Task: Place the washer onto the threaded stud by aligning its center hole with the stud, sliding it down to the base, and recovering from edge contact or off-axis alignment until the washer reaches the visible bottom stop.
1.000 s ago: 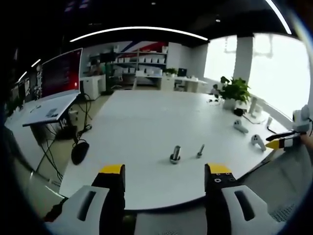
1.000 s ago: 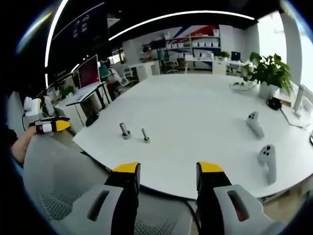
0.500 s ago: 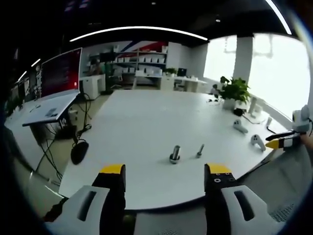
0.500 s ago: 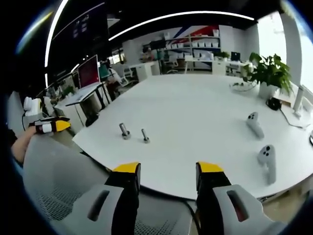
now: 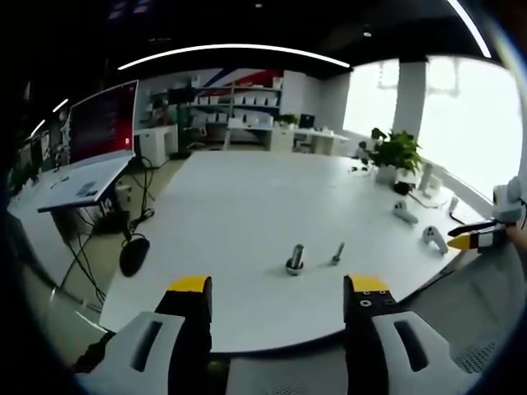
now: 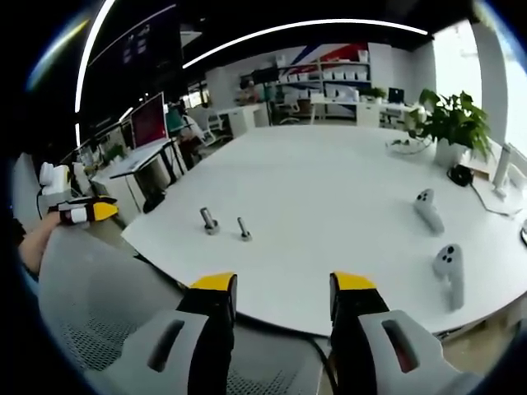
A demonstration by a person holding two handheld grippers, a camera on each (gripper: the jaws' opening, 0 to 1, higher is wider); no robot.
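Left jaws: the left gripper (image 5: 280, 298) stands wide apart with nothing between its yellow-tipped jaws, held short of the white table (image 5: 247, 206).
Right jaws: the right gripper (image 6: 274, 295) is likewise spread wide and empty, off the table's near edge (it also shows at the far right of the left gripper view).
Stud: the threaded stud (image 5: 295, 258) stands upright on a broad base near the table's front edge, ahead of the left jaws; its long axis runs straight up from the tabletop.
Second piece: a slimmer bolt (image 5: 338, 253) stands just beside the stud, apart from it, tilted slightly.
Washer: I cannot make out a loose washer; the ring at the stud's foot may be it or may be the base (too small to tell).
Handling, as a judgement: a washer would be light, stiff, thin and slick metal, prone to skating on the smooth top; best pinched across its rim, held flat so its hole faces down along the stud's axis.
Further out: two white controllers (image 6: 450, 267), a potted plant (image 6: 451, 123), a mesh chair (image 6: 107, 313).
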